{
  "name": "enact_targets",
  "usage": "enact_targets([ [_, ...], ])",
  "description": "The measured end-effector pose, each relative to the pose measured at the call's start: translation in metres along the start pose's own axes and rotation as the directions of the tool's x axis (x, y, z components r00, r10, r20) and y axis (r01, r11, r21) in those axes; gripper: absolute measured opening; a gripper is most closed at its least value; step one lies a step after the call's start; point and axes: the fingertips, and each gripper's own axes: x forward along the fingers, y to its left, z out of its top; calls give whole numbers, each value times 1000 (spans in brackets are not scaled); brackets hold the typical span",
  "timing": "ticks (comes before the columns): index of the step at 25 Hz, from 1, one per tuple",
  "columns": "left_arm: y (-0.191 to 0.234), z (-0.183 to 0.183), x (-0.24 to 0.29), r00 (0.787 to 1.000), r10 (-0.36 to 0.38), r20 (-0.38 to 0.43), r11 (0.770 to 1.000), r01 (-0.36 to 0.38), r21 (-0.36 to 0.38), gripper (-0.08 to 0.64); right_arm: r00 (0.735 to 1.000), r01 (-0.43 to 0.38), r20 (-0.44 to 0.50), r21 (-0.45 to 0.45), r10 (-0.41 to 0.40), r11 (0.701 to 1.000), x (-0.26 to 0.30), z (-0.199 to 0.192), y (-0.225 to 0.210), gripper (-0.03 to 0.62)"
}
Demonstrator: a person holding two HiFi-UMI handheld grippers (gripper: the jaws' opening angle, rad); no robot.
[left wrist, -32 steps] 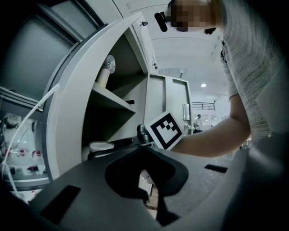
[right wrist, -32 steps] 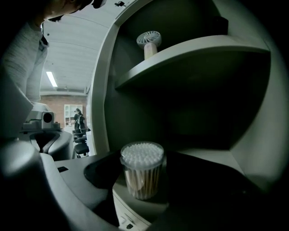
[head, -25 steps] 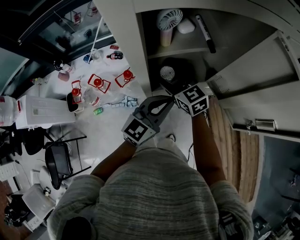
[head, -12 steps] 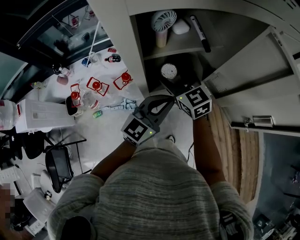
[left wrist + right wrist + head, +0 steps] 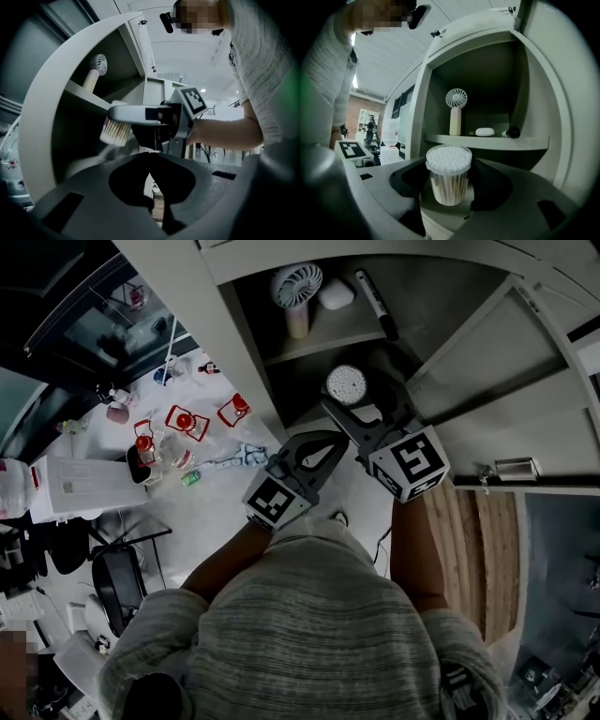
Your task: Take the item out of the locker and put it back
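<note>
- The right gripper (image 5: 451, 182) has drawn back toward the person since a second ago, bringing the cotton swab jar (image 5: 449, 165) away from the back of the lower compartment to about its mouth.
- Its jaws are clamped on the jar's clear wall, and the jar stands upright with its lid uppermost.
- The left gripper (image 5: 150, 161) is closed on nothing and hovers just beside the right one.
- Risk: the grip is only on a smooth, round side, so a tilt or jolt could let the jar slip and drop.
- Risk: going back in, the lid could catch the front edge of the shelf (image 5: 487, 140) above if the jar is carried too high.
- On that shelf stand a small fan (image 5: 455, 115), a white oval piece (image 5: 484, 132) and a marker (image 5: 512, 132).
- The locker (image 5: 216, 324) wall on the left and the open door (image 5: 506, 362) on the right narrow the way in, and the idle left gripper crowds it too.
</note>
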Motion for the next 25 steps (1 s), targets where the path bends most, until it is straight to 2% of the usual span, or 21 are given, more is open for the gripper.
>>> enact_targets([
  [5,-4,0,6,1000,-16,-3,1000,16,5,6,997,12,76,-3,-12,1000,-20,28,3,285],
  [8,-5,0,8,1000,-19,-3,1000,19,2,7,997,7,81,-28,-4,1000,-24,32,4,285],
  [12,-6,0,9,1000,-19,-4,1000,19,4,6,997,12,80,-15,-11,1000,-25,32,3,285],
  [18,-4,0,8,1000,-7,0,1000,7,4,6,998,11,69,12,-11,1000,-19,23,1,285],
  [25,0,-3,1,1000,16,-2,1000,-16,-6,7,1000,5,12,49,-6,999,-1,-8,-2,285],
])
